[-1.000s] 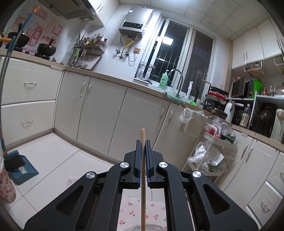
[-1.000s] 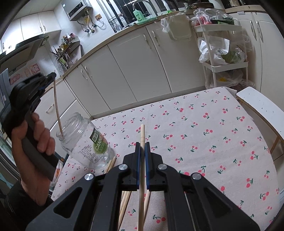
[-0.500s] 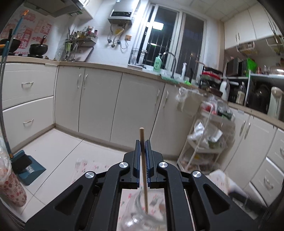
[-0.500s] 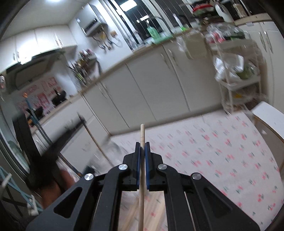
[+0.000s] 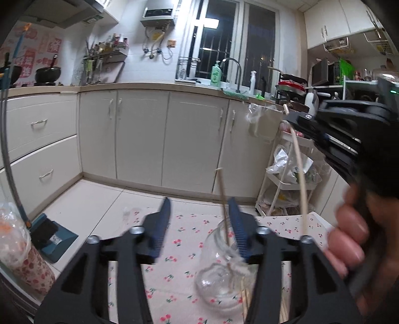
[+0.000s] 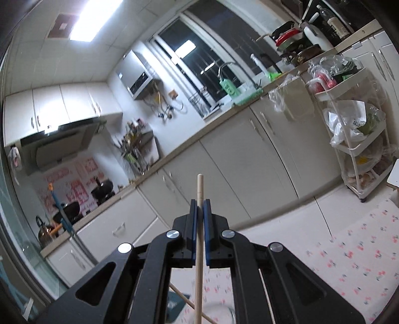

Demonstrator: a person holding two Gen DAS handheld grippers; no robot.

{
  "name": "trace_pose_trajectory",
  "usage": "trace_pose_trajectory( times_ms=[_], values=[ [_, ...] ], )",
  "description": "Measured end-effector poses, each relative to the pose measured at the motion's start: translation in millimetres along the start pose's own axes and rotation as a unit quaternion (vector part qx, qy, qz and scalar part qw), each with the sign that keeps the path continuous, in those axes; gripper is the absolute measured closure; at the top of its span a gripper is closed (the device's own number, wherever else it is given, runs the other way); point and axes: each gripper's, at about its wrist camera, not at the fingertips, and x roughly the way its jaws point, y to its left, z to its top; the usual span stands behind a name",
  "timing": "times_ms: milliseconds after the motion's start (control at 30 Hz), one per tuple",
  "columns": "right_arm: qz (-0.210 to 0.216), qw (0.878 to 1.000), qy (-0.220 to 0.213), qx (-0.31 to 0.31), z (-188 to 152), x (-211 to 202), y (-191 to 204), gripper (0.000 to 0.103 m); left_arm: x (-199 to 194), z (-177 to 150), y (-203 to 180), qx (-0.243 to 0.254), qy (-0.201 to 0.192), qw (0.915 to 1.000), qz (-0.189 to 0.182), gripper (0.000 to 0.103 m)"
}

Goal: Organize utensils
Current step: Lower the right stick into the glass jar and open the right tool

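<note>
One chopstick (image 5: 224, 204) stands in one glass jar (image 5: 222, 269); right gripper (image 6: 199, 219) pinches another.

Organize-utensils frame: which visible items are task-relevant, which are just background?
Task items:
- glass jar on the cherry-print tablecloth
- chopstick standing in the jar
- chopstick gripped by the right gripper
- left gripper, open
- loose chopsticks beside the jar

Background:
- dustpan
- soap bottle
- storage cart
- wok

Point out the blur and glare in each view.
Left wrist view: the hand at right is motion-smeared, and the glass jar is soft and glinting. Right wrist view: the cherry-print tablecloth is streaked, the ceiling light blown out, and straight cabinet lines bow.
</note>
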Motion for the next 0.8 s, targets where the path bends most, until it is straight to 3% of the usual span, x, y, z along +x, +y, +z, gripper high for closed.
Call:
trace_pose_trajectory(
  times_ms=[267, 400, 800],
  values=[
    [-0.033, 0.999, -0.01, -0.034, -14.2, 28.9, 0.8, 0.097, -12.4, -13.2, 27.1, -0.05, 0.011, 0.9986, 0.011, 0.043],
    [-0.047, 0.998, 0.005, -0.048, -25.7, 36.5, -5.3, 0.097, -8.9, -14.6, 35.7, -0.059, 0.018, 0.998, 0.012, 0.04],
    [-0.045, 0.994, 0.064, -0.076, -60.0, 10.1, -2.7, 0.097, -8.0, -13.6, 39.4, -0.063, 0.029, 0.9974, 0.02, 0.032]
  ],
)
